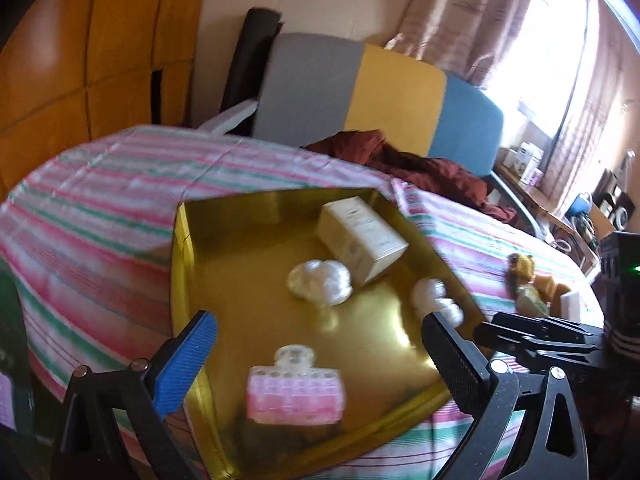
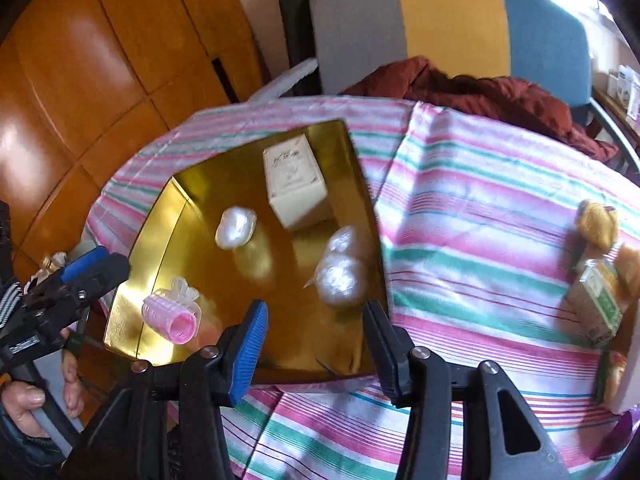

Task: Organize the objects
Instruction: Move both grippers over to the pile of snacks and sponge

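A gold tray [image 1: 224, 240] [image 2: 160, 224] lies on the striped tablecloth. In it are a cream box [image 1: 360, 236] [image 2: 296, 184], two white wrapped bundles [image 1: 320, 282] [image 1: 436, 300] [image 2: 236, 226] [image 2: 342, 270] and a pink hair roller with a clear clip [image 1: 294, 392] [image 2: 172, 312]. My left gripper [image 1: 320, 356] is open and empty, just above the roller at the tray's near edge. My right gripper [image 2: 316, 344] is open and empty over the tray's near right corner. The left gripper also shows in the right wrist view [image 2: 96, 268], and the right gripper in the left wrist view [image 1: 532, 332].
At the table's right edge lie a yellow plush toy [image 2: 598, 224] [image 1: 520, 266], a green-printed carton [image 2: 596, 304] and a white block [image 1: 576, 304]. A dark red garment [image 2: 480, 96] lies on the grey, yellow and blue chair [image 2: 448, 24] behind. Wooden panels [image 2: 100, 60] stand at left.
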A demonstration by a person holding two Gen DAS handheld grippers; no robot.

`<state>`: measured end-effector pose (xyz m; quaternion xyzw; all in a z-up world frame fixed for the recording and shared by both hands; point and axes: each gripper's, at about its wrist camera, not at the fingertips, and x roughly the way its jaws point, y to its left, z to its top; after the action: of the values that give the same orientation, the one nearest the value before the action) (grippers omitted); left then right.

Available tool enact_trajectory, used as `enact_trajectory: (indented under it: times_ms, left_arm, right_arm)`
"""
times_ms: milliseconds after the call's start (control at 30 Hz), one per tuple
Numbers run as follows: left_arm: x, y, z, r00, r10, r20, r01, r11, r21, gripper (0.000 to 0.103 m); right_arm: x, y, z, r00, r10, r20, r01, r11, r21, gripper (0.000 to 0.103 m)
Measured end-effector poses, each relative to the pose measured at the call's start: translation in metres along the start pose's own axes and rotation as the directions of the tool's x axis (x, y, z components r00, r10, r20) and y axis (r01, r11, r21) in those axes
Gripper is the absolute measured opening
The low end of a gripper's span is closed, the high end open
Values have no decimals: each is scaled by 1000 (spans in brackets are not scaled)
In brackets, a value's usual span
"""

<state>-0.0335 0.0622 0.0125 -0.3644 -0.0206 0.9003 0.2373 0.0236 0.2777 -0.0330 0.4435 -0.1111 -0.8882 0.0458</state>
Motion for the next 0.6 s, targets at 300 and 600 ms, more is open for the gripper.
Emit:
enact_trajectory:
  times_ms: [300, 600]
  left_arm:
    - [2, -58, 3, 987, -145, -72, 150, 985, 79, 103]
    - [13, -125, -2, 957, -243, -159, 271, 944, 189, 103]
  right_arm:
    - [-45, -61, -17, 991, -126, 48, 120, 986, 117, 50]
    - [-107, -149, -47, 949, -315, 31, 292, 909, 297, 50]
